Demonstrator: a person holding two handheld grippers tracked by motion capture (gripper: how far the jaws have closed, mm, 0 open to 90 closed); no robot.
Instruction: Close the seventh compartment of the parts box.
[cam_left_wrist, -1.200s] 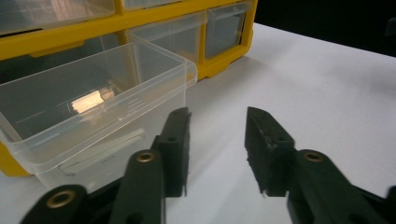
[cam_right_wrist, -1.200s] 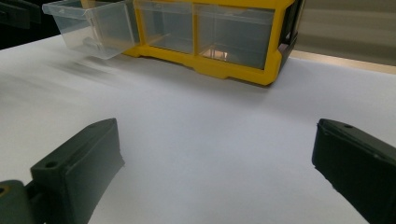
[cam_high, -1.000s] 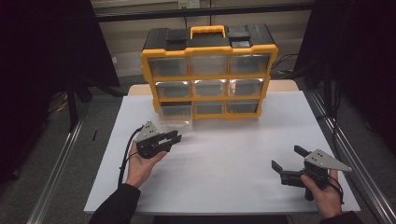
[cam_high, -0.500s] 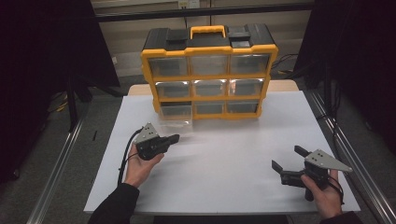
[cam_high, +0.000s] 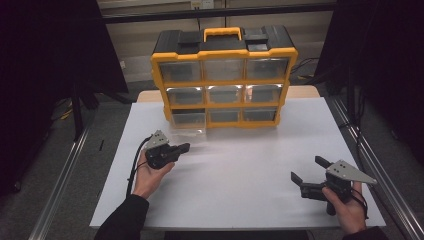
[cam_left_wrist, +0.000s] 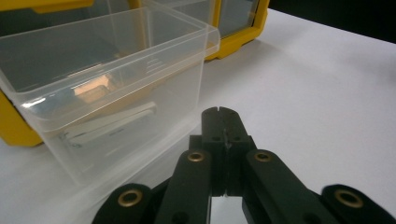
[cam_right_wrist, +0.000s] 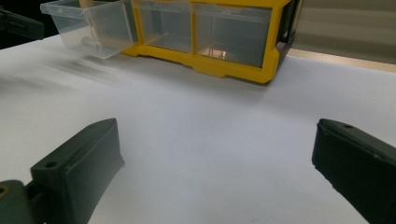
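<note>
Two grippers were noted. Left gripper (cam_high: 184, 147) had its jaws pressed together on nothing, just beside the pulled-out clear drawer (cam_left_wrist: 107, 79) at the bottom left of one yellow cabinet (cam_high: 224, 80) holding nine drawers. Right gripper (cam_high: 310, 175) stood wide apart, empty, over the white table (cam_high: 240, 175).

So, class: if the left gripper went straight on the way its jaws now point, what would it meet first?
Probably the pulled-out clear drawer of the yellow organiser. The shut left gripper aims just beside its near corner, so it might graze it or slide past over the white table.
</note>
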